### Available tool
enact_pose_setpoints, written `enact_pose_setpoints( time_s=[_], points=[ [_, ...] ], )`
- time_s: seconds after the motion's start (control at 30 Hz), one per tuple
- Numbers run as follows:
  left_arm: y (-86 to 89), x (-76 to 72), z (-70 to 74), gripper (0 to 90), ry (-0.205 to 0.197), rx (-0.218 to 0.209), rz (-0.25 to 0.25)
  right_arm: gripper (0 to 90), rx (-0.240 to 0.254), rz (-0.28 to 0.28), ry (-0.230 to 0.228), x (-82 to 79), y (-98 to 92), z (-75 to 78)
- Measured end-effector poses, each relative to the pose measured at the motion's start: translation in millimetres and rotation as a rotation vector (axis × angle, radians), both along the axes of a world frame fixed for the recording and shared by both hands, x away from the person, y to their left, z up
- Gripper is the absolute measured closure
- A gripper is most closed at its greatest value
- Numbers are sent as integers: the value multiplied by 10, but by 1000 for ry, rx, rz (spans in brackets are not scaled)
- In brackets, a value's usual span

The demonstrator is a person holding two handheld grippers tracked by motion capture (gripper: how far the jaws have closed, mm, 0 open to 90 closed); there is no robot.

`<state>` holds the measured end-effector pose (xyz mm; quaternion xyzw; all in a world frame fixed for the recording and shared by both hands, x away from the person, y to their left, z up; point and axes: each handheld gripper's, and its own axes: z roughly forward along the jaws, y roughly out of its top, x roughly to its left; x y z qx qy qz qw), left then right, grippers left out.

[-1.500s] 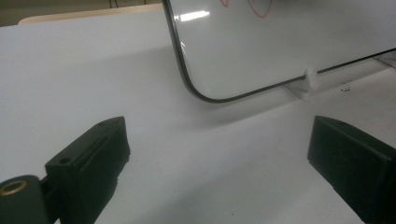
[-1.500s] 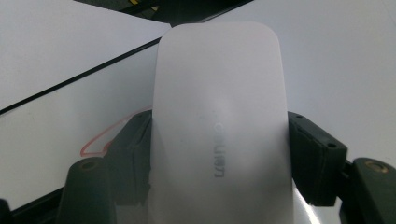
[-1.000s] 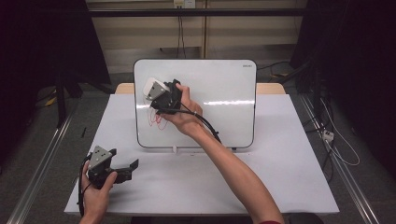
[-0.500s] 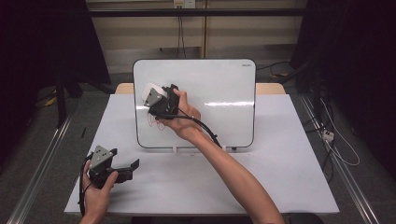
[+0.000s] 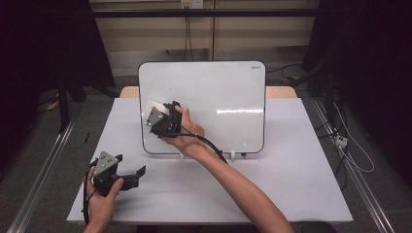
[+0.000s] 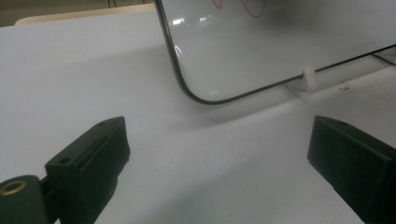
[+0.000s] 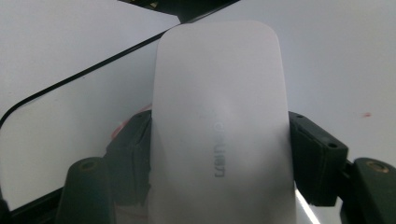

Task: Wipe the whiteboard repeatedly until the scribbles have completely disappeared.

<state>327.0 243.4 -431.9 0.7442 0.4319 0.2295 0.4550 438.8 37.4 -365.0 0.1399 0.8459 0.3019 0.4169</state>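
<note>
My right gripper [image 5: 154, 116] clamps the white oblong plastic eraser [image 7: 219, 135] against the upright glossy whiteboard [image 5: 228, 92], at 9 o'clock on its face (red scribble there). Left gripper [image 5: 133, 175] gapes empty at 7 o'clock on the white tabletop [image 5: 291, 179]. Dark curtains flank the room.

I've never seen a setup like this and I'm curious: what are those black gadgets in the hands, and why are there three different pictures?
A person holds a two-jaw gripper in each hand. The high view looks down on the table; the other two cameras ride on the grippers. A whiteboard stands propped on the table, with red marks on it. The right gripper is shut on a white eraser, held against the board. The left gripper rests low near the table's front left, jaws open with nothing between them.
</note>
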Motion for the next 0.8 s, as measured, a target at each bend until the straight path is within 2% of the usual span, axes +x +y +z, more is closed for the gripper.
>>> enact_pose_setpoints(
  time_s=[0.37, 0.5, 0.63, 0.8],
  points=[
    [9, 5, -5, 55, 4, 7, -4, 309, -3, 19, 22, 11, -41, 37],
    [13, -1, -3, 55, 1, -5, 3, 311, 31, -10, 10, 59, -90, 108],
    [21, 0, 0, 54, 0, -1, 1, 311, 40, -28, 0, 132, -182, 209],
    [14, 0, -3, 55, 0, -6, 2, 312, 86, -86, -6, 242, -331, 363]
  ],
)
